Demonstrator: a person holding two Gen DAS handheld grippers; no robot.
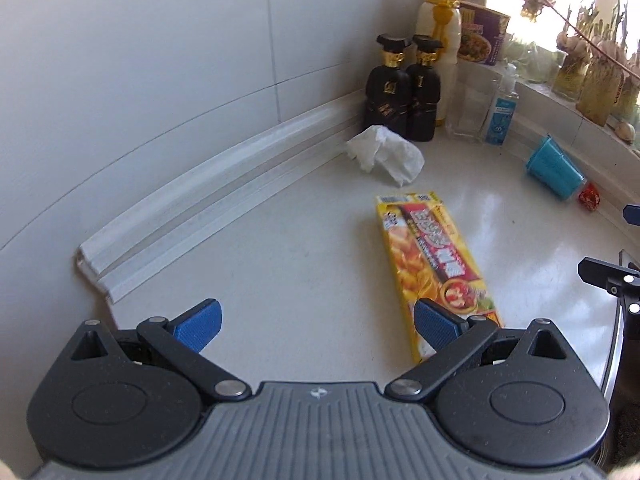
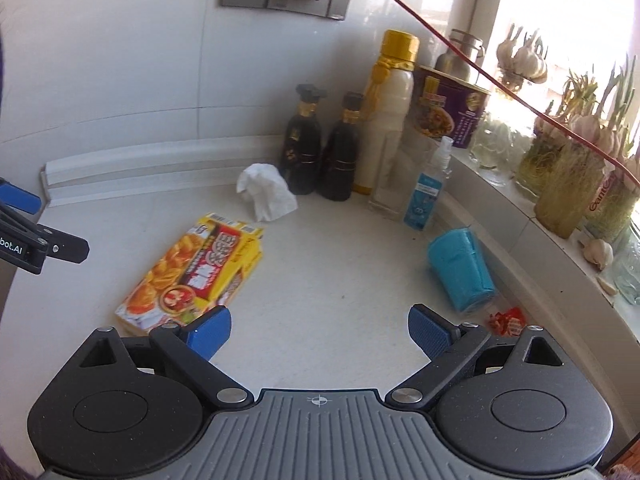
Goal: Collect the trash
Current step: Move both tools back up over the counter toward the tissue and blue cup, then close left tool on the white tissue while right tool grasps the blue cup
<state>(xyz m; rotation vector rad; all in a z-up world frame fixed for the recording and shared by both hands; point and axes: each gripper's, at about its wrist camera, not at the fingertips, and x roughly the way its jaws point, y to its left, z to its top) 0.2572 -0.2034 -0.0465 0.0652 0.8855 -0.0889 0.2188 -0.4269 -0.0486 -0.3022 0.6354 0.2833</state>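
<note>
- Left gripper (image 1: 316, 326): jaws wide apart and empty, held low over the white counter (image 1: 288, 248). Its right blue pad sits just over the near end of the yellow food box (image 1: 436, 264).
- Right gripper (image 2: 320, 330): jaws likewise spread and empty. The same yellow food box (image 2: 196, 272) lies flat at its near left; bare counter lies between the fingers.
- Trash in view: the box near centre; a crumpled white tissue (image 1: 386, 152) farther back, touching or just in front of the two dark bottles (image 1: 402, 88); a blue paper cup (image 2: 460, 270) on its side at the right, close under the window ledge; a small red wrapper (image 2: 506, 320) just near of the cup.
- Not trash, by judgement: the bottles, the tall yellow-capped bottle (image 2: 390, 116), the small spray bottle (image 2: 426, 190) and the jars of sprouting garlic on the ledge. These should stay undisturbed.
- Step in hand, as judged: first approach, with nothing yet grasped and no bin visible in either view.
- Doing it well: the box lies flat, so a grip across its narrow width, one pad on each long edge, is likelier to hold than a pinch on the face. The left gripper would need to shift right to centre it.
- The tissue will compress; close fully, approaching from the near side to avoid tipping the bottles.
- The cup may roll or crush; pinching its wall at the rim seems safer.
</note>
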